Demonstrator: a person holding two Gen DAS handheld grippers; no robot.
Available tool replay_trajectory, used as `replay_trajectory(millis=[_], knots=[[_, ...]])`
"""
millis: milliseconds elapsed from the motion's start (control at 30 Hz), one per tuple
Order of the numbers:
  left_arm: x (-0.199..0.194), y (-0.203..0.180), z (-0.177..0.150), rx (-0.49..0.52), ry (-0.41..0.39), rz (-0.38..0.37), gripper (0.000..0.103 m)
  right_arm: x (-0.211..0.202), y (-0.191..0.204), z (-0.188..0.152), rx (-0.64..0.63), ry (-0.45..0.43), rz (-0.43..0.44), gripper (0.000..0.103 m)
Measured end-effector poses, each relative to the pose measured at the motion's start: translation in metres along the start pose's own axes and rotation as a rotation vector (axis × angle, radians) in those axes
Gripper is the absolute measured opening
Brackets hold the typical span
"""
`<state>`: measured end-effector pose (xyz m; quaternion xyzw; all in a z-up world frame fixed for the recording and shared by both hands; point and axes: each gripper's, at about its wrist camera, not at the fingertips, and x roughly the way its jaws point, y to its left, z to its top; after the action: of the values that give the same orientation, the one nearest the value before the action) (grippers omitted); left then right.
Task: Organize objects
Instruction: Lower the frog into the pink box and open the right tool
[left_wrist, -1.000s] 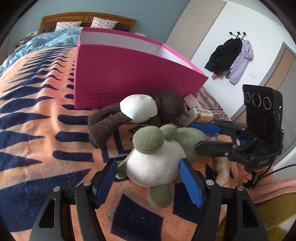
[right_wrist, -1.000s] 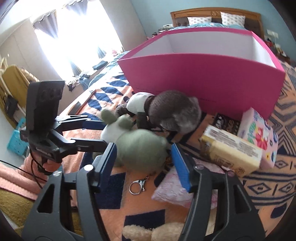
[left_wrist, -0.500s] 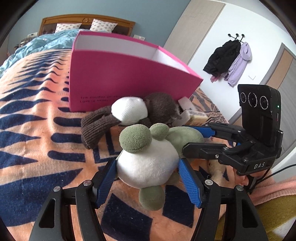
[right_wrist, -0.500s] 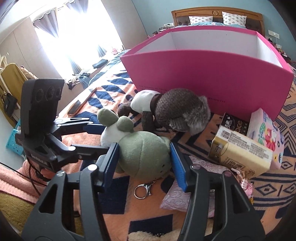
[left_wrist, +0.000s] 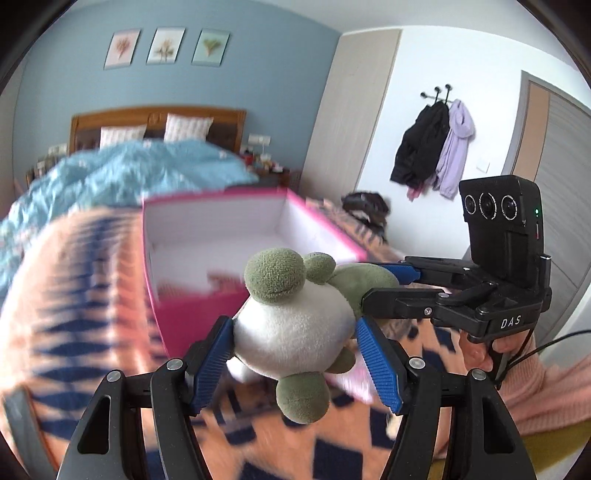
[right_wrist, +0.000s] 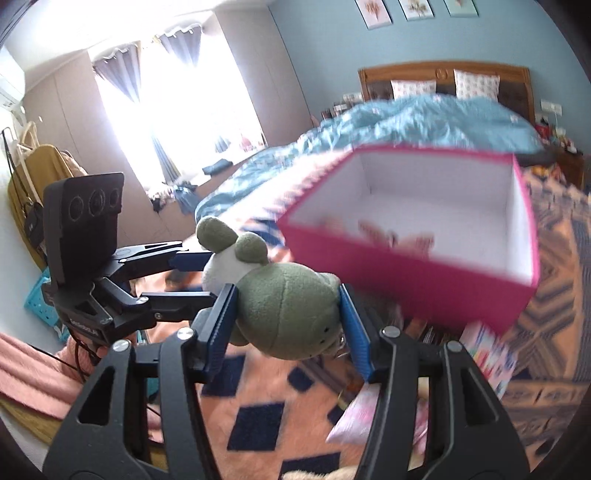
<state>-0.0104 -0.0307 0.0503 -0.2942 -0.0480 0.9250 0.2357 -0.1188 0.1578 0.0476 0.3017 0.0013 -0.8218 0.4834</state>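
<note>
Bed blanket (right_wrist: 258, 413) (orange with navy diamonds): a second ago the toy lay on it, now it sits well below both tools, blurred.

Pink box (right_wrist: 406, 273), white inside: earlier only its outer front wall showed ahead of the tools. Now both views look down over the near rim into the open top. Floor mostly bare, some blurred small items near the front wall in the right wrist view. Near rim lies just ahead of and below the toy. Room over the opening looks clear.

Green-and-white plush toy (left_wrist: 295, 328): was resting on the blanket beside a brown plush, now off the bed and carried by both tools at once. The brown plush has dropped out of view.

Left gripper (left_wrist: 295, 360): blue pads clamped on the white belly from both sides, fabric dented. Green foot hangs below the fingers.

Right gripper (right_wrist: 288, 325): clamped on the green head end, pads pressed into it. It comes in from the side, roughly across the left tool's line, fingers just beside each other without clear contact.

Tissue packs (right_wrist: 491, 354) and a pale pouch (right_wrist: 354, 417) lie under the right tool, beside the box's front wall.

A hand (left_wrist: 480, 354) in a pink sleeve grips the right tool's handle.
</note>
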Motion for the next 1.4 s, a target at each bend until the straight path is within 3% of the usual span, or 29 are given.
replay_trajectory(millis=[233, 467, 800, 1233, 1400], knots=[[0.010, 0.011, 0.059, 0.046, -0.069, 0.050, 0.069, -0.002, -0.012, 0.062, -0.068, -0.083, -0.013, 0.057], [0.050, 0.044, 0.085, 0.005, -0.029, 0.098, 0.069, 0.024, -0.040, 0.092, -0.073, -0.066, -0.023, 0.057], [0.117, 0.095, 0.080, -0.105, 0.108, 0.089, 0.068, 0.081, -0.090, 0.098, -0.024, 0.070, -0.062, 0.057], [0.159, 0.115, 0.068, -0.157, 0.233, 0.145, 0.063, 0.131, -0.124, 0.095, 0.075, 0.227, -0.111, 0.059], [0.153, 0.110, 0.068, -0.146, 0.203, 0.172, 0.063, 0.147, -0.134, 0.088, 0.126, 0.301, -0.155, 0.059]])
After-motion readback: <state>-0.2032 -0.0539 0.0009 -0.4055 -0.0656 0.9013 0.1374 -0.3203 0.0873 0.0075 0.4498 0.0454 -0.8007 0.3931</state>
